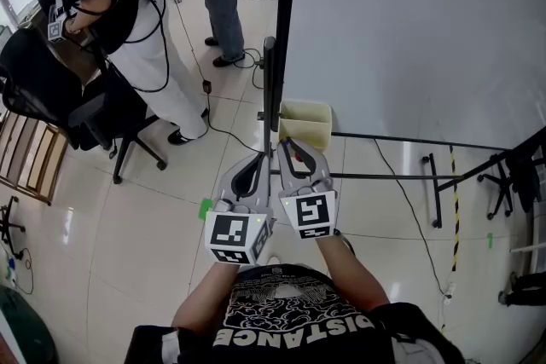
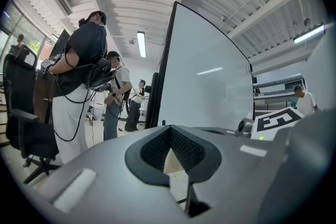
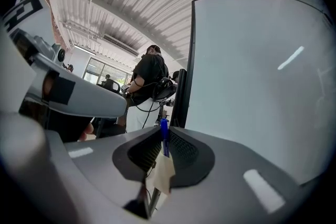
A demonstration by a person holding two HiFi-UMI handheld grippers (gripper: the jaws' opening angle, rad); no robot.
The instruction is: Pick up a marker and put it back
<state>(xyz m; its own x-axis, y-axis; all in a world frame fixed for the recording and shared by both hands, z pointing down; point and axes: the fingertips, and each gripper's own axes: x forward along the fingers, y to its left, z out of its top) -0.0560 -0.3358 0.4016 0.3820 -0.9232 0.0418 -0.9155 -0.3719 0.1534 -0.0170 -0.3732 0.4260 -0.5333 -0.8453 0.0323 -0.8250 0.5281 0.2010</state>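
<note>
The right gripper (image 3: 164, 126) is clamped narrowly on a blue marker (image 3: 165, 139). In the right gripper view the marker stands upright between the two dark ribbed pads near their tips. Its blue end pokes just above them, and its lower part runs down into the gap between the jaws. Beyond the jaws in that view are the dark edge and pale face of a whiteboard (image 3: 252, 86). In the head view the right gripper (image 1: 287, 146) is held out in front of the person, with its tips near the whiteboard's (image 1: 409, 30) left edge and just beside a cream bin (image 1: 305, 122) on the floor at the board's foot. I cannot make out the marker itself from that view. The left gripper (image 1: 263, 156) sits close alongside the right one. In the left gripper view its (image 2: 170, 128) jaws are together at the tips with nothing between them, and only the cream bin (image 2: 170, 163) shows through the gap below.
</note>
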